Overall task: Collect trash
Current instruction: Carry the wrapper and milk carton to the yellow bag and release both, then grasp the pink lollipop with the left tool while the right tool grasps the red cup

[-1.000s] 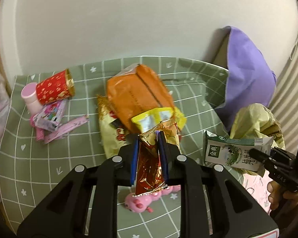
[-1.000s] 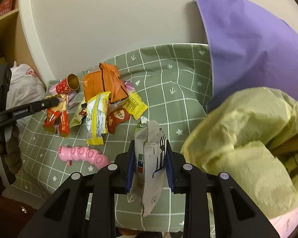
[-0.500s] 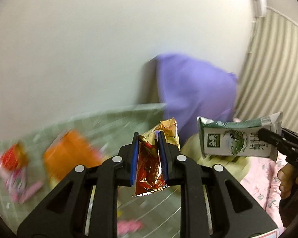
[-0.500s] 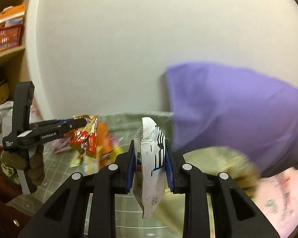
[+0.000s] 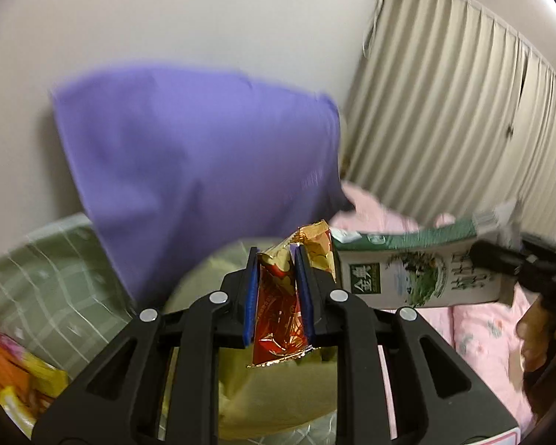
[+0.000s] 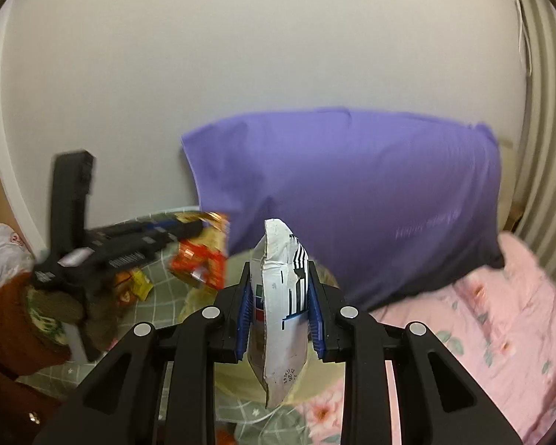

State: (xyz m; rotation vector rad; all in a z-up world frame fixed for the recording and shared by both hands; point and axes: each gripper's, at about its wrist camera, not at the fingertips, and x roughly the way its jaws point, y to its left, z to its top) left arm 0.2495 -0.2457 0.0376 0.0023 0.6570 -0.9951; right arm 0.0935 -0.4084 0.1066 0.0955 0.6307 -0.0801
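Observation:
My left gripper (image 5: 277,259) is shut on a red and gold snack wrapper (image 5: 280,319) and holds it in the air above a yellow-green trash bag (image 5: 278,400). My right gripper (image 6: 278,278) is shut on a flattened green and white milk carton (image 6: 280,319), also above the bag (image 6: 237,374). In the left wrist view the carton (image 5: 415,270) hangs just right of the wrapper. In the right wrist view the left gripper (image 6: 189,228) with its wrapper (image 6: 200,263) is at the left.
A purple pillow (image 5: 204,155) leans on the wall behind the bag. A green checked blanket (image 5: 44,278) at the left carries orange and yellow wrappers (image 5: 15,382). Pink floral bedding (image 6: 482,333) lies at the right, ribbed curtains (image 5: 463,118) beyond.
Both grippers have lifted off the blanket and swung right with their loads. They now hang over the yellow-green bag in front of the purple pillow.

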